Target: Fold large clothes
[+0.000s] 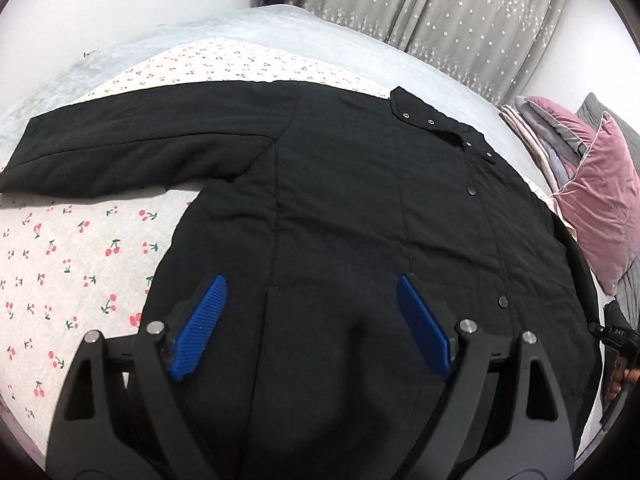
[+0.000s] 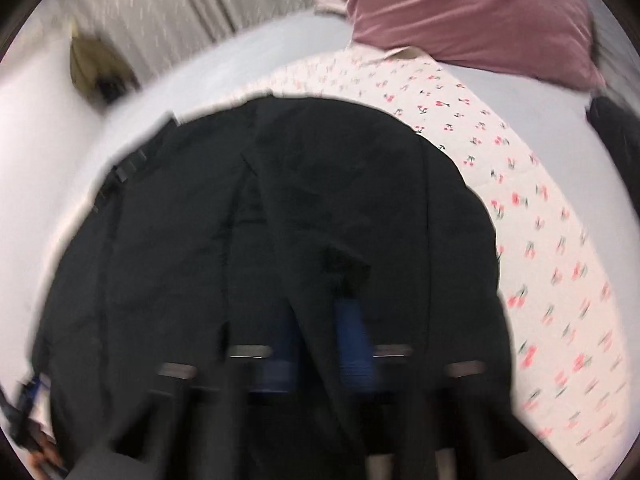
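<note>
A large black quilted coat [image 1: 340, 200] lies spread on the bed, front up, with snap buttons down its placket and one sleeve [image 1: 132, 136] stretched out to the left. My left gripper [image 1: 312, 304] is open and empty, its blue pads [image 1: 202, 328] hovering over the coat's lower part. In the blurred right wrist view, my right gripper [image 2: 320, 320] is shut on a fold of the black coat [image 2: 260, 208], with cloth pinched between the blue pads [image 2: 354, 332].
The bed has a white cherry-print cover [image 1: 80, 256] over a pale grey sheet [image 1: 248, 28]. A pink velvet pillow [image 1: 600, 196] and folded bedding [image 1: 532, 128] lie at the right. Grey star-print curtains [image 1: 460, 12] hang behind. The pillow also shows in the right wrist view [image 2: 472, 8].
</note>
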A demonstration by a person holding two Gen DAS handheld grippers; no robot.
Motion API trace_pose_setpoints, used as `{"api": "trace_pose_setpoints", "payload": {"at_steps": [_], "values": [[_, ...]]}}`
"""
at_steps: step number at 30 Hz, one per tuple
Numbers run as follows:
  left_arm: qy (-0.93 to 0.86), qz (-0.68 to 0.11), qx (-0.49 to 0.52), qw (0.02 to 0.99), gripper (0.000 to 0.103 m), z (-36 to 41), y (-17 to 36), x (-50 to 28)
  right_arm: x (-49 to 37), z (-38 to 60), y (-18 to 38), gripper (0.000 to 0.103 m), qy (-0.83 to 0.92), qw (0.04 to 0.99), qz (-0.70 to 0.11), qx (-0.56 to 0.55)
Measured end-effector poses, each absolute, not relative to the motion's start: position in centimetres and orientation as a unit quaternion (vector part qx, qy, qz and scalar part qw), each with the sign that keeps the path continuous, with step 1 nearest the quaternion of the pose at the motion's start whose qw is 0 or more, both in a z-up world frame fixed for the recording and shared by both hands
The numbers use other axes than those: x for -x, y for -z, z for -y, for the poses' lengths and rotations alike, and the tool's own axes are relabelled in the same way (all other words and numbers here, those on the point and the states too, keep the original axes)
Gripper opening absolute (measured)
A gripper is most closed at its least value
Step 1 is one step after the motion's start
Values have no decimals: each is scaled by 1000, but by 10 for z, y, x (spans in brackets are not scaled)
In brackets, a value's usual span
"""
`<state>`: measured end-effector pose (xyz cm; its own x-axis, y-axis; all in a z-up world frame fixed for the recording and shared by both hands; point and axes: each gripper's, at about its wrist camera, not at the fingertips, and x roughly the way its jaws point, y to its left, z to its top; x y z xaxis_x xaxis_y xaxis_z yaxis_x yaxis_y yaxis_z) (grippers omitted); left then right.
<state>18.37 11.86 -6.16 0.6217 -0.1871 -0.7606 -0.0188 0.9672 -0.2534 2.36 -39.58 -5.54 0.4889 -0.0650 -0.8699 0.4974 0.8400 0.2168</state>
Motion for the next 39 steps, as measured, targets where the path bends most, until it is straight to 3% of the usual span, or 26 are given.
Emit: {"api": "trace_pose_setpoints", "payload": {"at_steps": [4,12,14,15,16,17,19,22,27,31,33,37,39], "values": [[33,-425,126,896,87,-125,61,-189,-36,422,24,6,248,819,-493,-155],[10,-419,118,900,87,-129,66,-198,-86,496,-55,6,472,768,-427,72],[13,-419,114,901,87,-126,66,-199,-99,512,-63,25,535,732,-404,120],[15,-419,112,901,87,-125,65,-199,-102,518,-69,26,571,712,-385,138],[17,-417,110,902,87,-123,64,-199,-101,520,-75,34,596,702,-361,146],[19,-413,107,904,87,-122,62,-198,-98,521,-80,47,601,706,-348,140],[15,-407,99,908,87,-121,60,-196,-90,520,-83,63,573,741,-334,100],[17,-406,90,909,87,-118,58,-196,-82,517,-62,68,519,773,-361,56],[16,-411,76,908,87,-116,60,-194,-52,528,8,68,424,788,-423,-141],[9,-412,74,908,87,-119,61,-193,-4,543,74,68,375,748,-394,-381],[5,-413,72,908,87,-120,63,-195,6,552,93,68,356,741,-366,-437],[-2,-421,72,904,87,-119,68,-200,6,573,100,67,384,751,-311,-438],[-2,-425,72,902,87,-118,70,-203,1,584,95,44,397,762,-290,-422]]}}
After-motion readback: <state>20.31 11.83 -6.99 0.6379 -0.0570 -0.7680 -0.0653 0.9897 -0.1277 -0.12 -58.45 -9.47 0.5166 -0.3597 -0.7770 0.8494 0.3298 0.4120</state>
